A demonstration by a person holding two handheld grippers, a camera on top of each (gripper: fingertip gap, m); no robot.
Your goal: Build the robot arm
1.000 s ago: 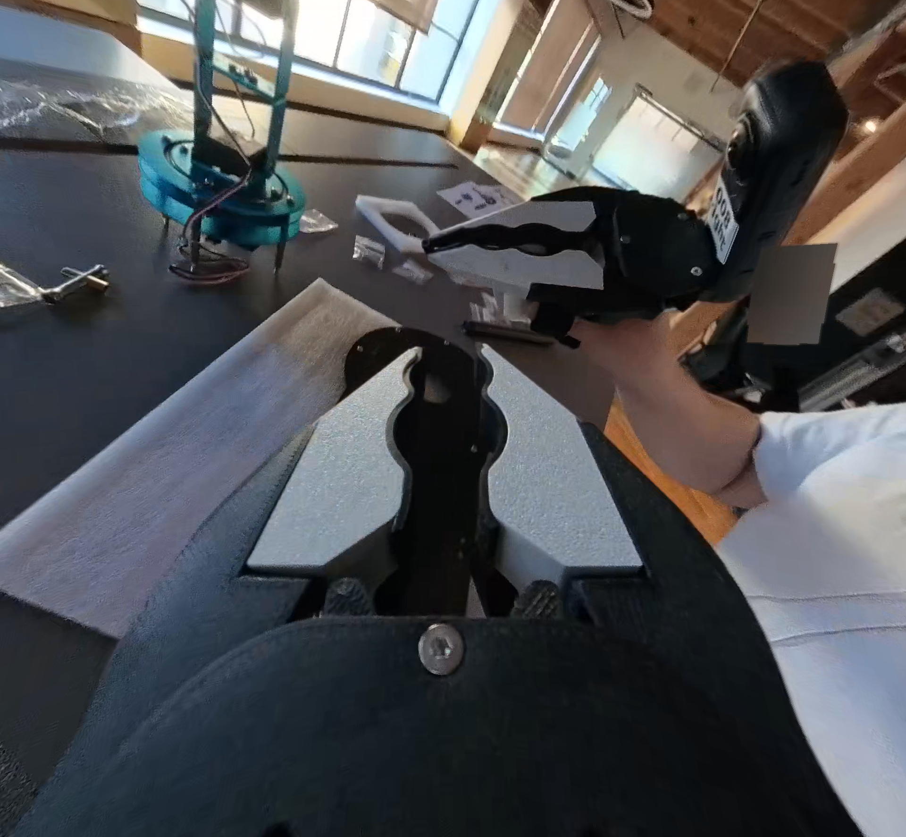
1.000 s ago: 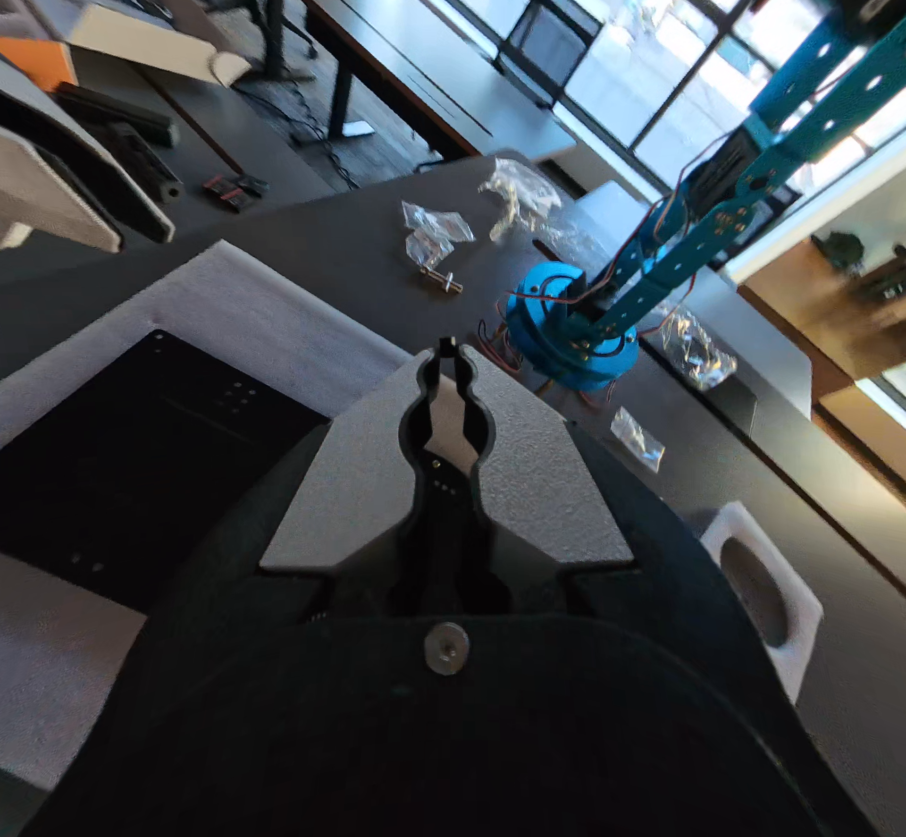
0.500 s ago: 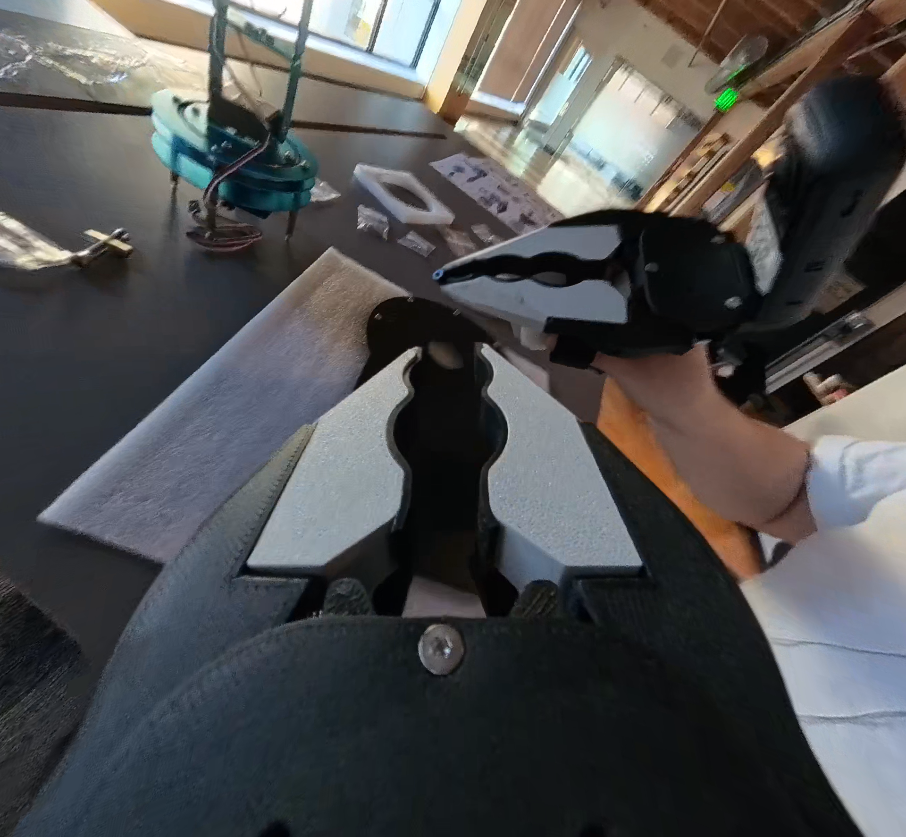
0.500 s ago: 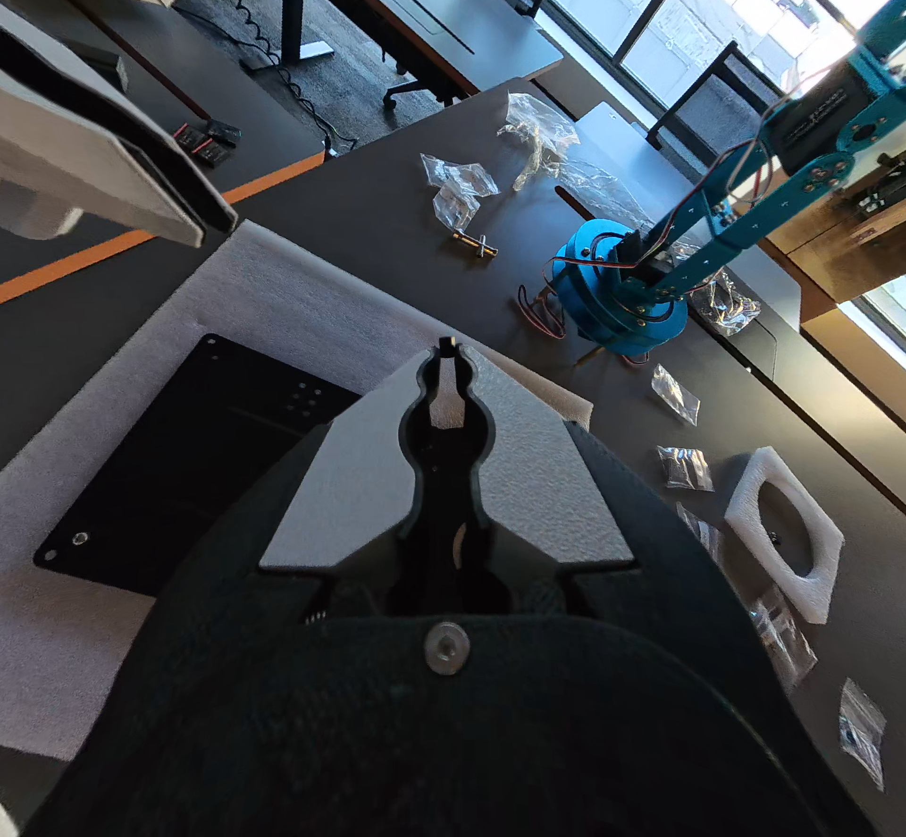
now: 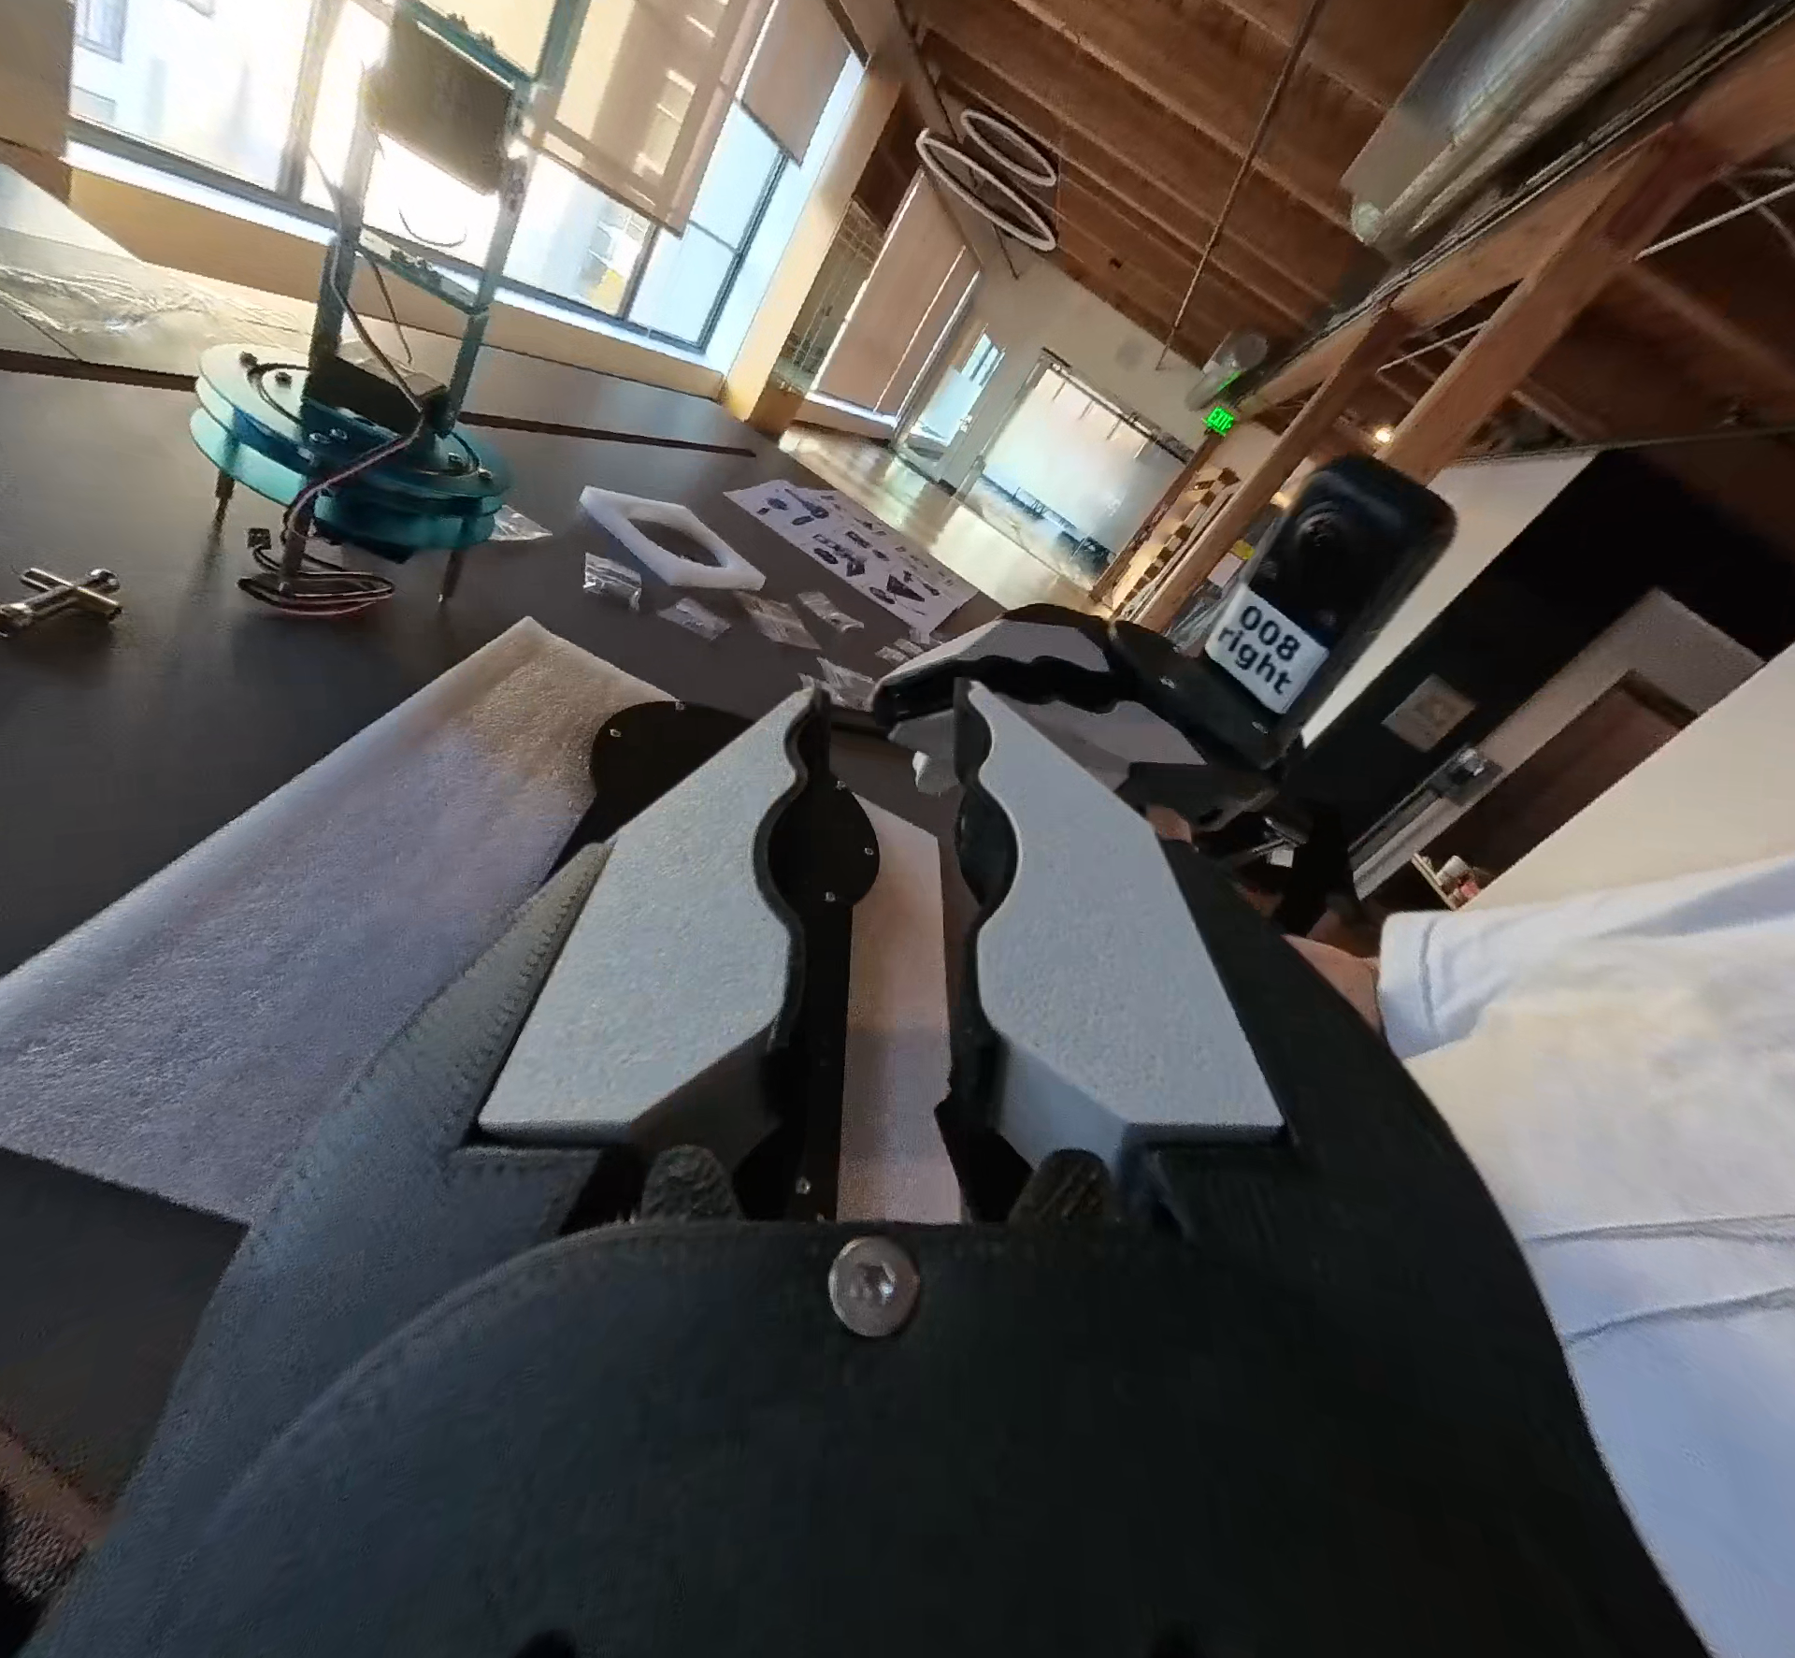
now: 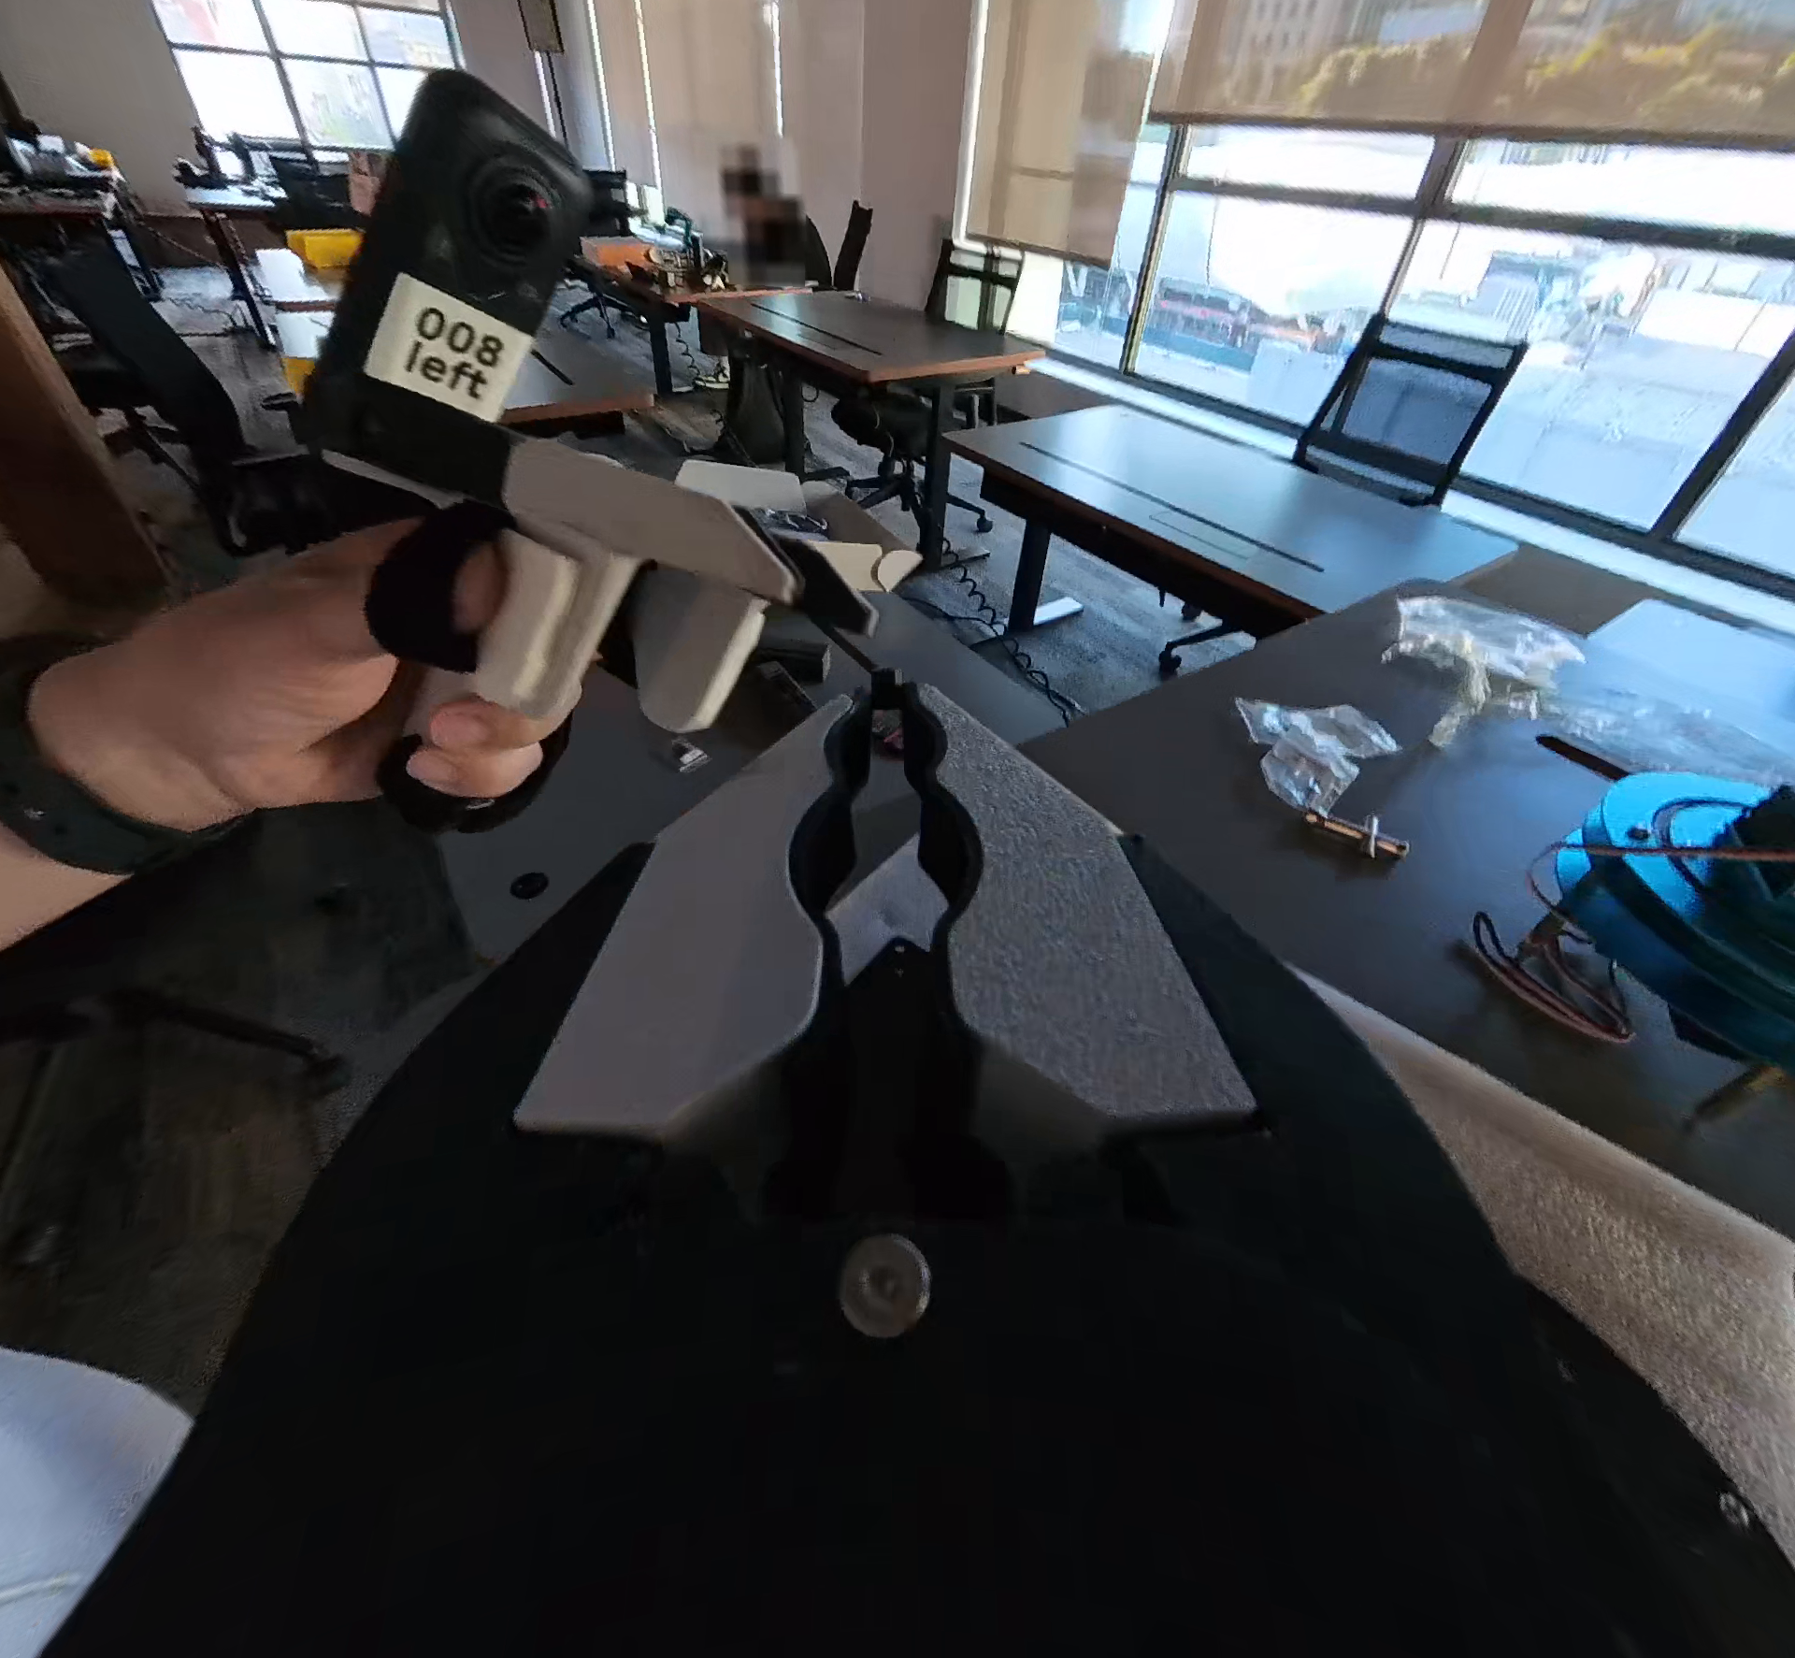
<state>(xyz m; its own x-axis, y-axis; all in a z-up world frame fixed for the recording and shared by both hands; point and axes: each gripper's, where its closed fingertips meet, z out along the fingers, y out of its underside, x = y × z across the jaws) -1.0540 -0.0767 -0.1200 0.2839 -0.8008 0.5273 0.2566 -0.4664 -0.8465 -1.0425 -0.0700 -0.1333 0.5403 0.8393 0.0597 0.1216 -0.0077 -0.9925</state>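
Strong daylight pours through the windows (image 6: 1457, 271) ahead of the fingers (image 6: 1068, 931) — the panes blow out to white. The dark table (image 5: 146, 688) beyond the fingertips takes a pale sheen. Near the lens each gripper body falls into deep shadow. Straight lines bow toward the edges — wide-angle stretch, corners slightly soft.

A dark matte table (image 5: 117, 669) is carrying a round blue robot-arm base (image 5: 340, 470) at upper left, a white foam sheet (image 5: 321, 844) lying lower left, and a white hexagonal foam ring (image 5: 670, 547) sitting centre.
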